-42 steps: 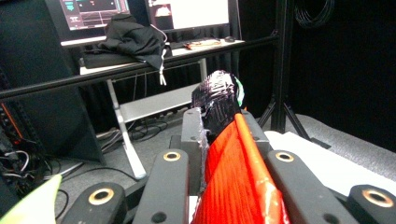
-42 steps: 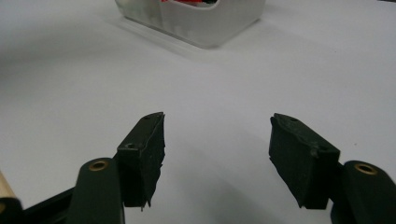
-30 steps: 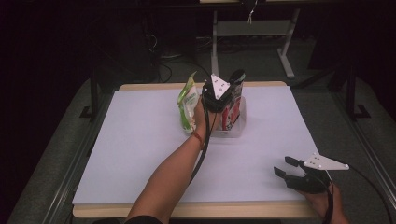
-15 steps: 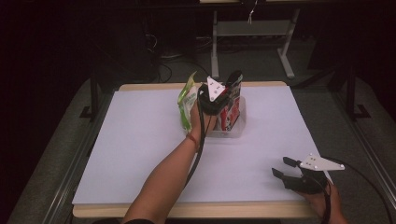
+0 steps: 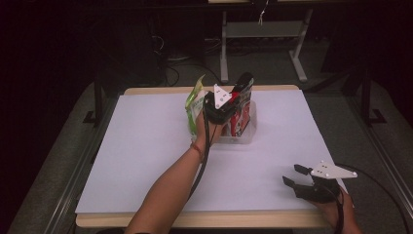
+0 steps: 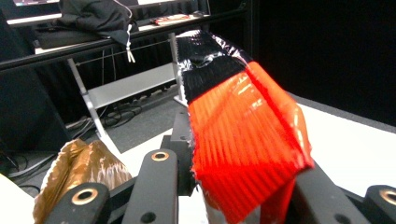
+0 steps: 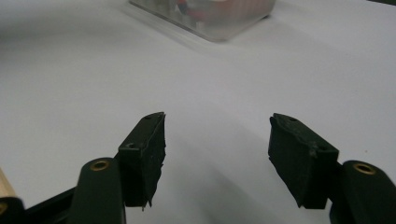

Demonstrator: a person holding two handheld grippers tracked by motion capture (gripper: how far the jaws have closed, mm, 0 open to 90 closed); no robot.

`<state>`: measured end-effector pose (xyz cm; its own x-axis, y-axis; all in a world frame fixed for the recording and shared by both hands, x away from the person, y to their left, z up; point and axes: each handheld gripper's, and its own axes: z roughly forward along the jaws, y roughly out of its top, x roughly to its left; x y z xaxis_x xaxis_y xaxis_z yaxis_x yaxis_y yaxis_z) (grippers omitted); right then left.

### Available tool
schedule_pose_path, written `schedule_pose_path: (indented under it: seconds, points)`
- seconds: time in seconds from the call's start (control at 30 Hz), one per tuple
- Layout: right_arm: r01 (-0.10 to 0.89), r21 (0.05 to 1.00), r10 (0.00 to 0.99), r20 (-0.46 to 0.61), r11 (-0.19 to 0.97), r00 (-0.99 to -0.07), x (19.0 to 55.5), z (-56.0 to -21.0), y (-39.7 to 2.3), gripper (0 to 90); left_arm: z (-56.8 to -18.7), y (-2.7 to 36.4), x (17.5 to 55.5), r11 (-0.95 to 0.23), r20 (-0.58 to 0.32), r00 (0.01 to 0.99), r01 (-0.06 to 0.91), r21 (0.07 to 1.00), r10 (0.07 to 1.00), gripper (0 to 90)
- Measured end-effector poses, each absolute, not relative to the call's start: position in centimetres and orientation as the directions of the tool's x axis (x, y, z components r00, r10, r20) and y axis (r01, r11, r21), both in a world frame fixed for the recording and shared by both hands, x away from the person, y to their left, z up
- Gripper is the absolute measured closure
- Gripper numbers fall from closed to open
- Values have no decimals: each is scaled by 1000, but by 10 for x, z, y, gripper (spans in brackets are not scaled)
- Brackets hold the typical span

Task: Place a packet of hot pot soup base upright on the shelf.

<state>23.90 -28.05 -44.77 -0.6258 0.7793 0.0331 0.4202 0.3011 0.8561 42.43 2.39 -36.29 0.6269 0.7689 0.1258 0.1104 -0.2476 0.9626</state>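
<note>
A red and black snack packet [image 5: 244, 84] stands upright above a clear plastic container [image 5: 245, 135] at the back middle of the white table [image 5: 136, 161]. My left gripper [image 5: 233, 101] is shut on that red and black packet [image 6: 243, 135], which sits squeezed between the jaws in the left gripper view. More red packaging lies inside the container. A green packet [image 5: 194, 101] leans against the container's left side. Near the front right edge, my right gripper [image 5: 295, 175] rests low over the table. Its jaws stand wide apart around nothing [image 7: 217, 140].
A crinkled golden-brown packet [image 6: 79, 165] shows left of my left gripper's jaws. The clear container [image 7: 219, 18] lies far ahead of the right gripper. Behind the table stand a metal frame [image 5: 263, 29] and cables on the floor.
The left gripper with the packet has shifted slightly to the left above the container. The right gripper has edged a little left along the front edge, still open.
</note>
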Motion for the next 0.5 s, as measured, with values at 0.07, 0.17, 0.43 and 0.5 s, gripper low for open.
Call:
schedule_pose_path:
  seconds: [0.07, 0.17, 0.43, 0.5]
  points:
    - [422, 855, 779, 33, 302, -626, 239, -448, -280, 357, -363, 25, 423, -255, 129, 632, 113, 960, 764, 680]
    - [421, 854, 779, 29, 307, -627, 239, -448, -280, 356, -363, 28, 422, -255, 121, 640, 121, 959, 759, 670]
    - [424, 851, 779, 27, 311, -627, 239, -448, -279, 356, -362, 30, 419, -288, 147, 653, 114, 951, 743, 652]
    - [423, 851, 778, 27, 311, -627, 239, -448, -279, 357, -362, 30, 419, -289, 147, 658, 112, 951, 738, 652]
